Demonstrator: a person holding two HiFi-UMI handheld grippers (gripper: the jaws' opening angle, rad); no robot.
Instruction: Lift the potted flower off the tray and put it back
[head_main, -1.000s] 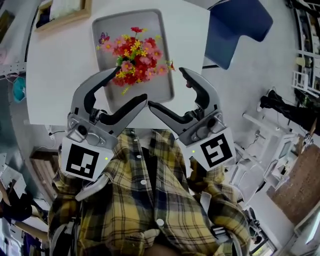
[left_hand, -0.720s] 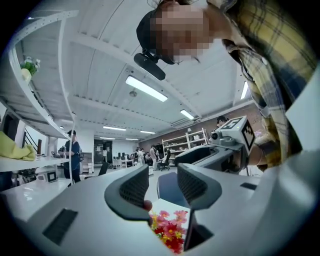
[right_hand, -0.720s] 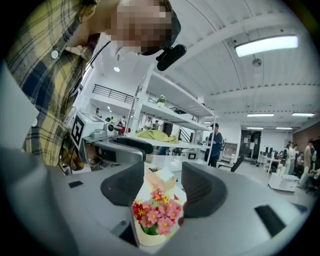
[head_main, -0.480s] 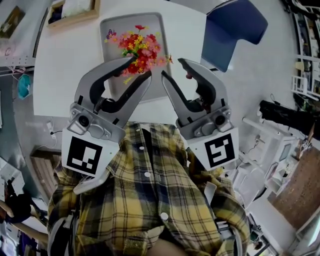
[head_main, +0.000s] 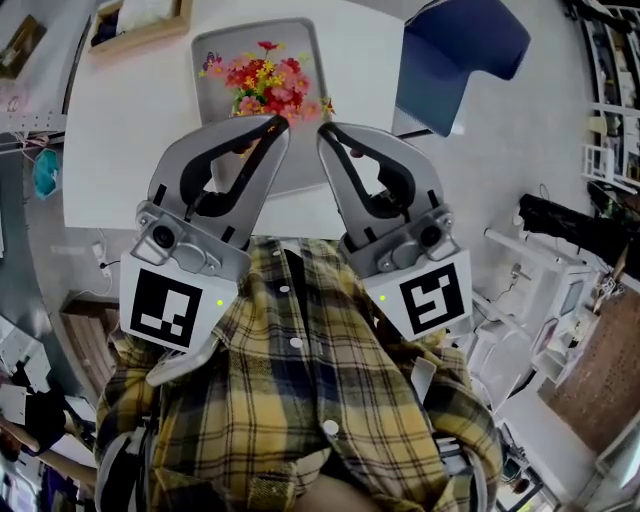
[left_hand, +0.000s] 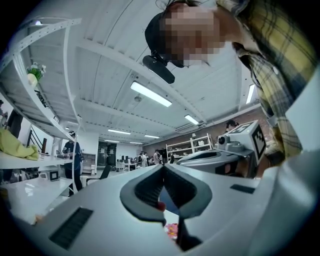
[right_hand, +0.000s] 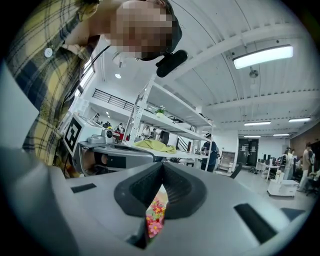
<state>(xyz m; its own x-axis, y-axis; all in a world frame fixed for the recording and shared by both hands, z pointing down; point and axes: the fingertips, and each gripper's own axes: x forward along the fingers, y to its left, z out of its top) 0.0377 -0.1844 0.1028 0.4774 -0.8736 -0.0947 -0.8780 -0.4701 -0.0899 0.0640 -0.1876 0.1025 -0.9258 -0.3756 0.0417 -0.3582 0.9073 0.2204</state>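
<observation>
Left gripper and right gripper: my jaws have just been closing, now pressed together, nothing between them. Potted flower stands on the tray, apart from both grippers. Fits lift still ahead or flower already back; can't tell.

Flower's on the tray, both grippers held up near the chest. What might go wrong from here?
Left gripper and right gripper have just been closing and are shut on nothing; approaching like that may knock the potted flower over. Seen from above, only its blooms show, so a grasp may crush petals.
</observation>
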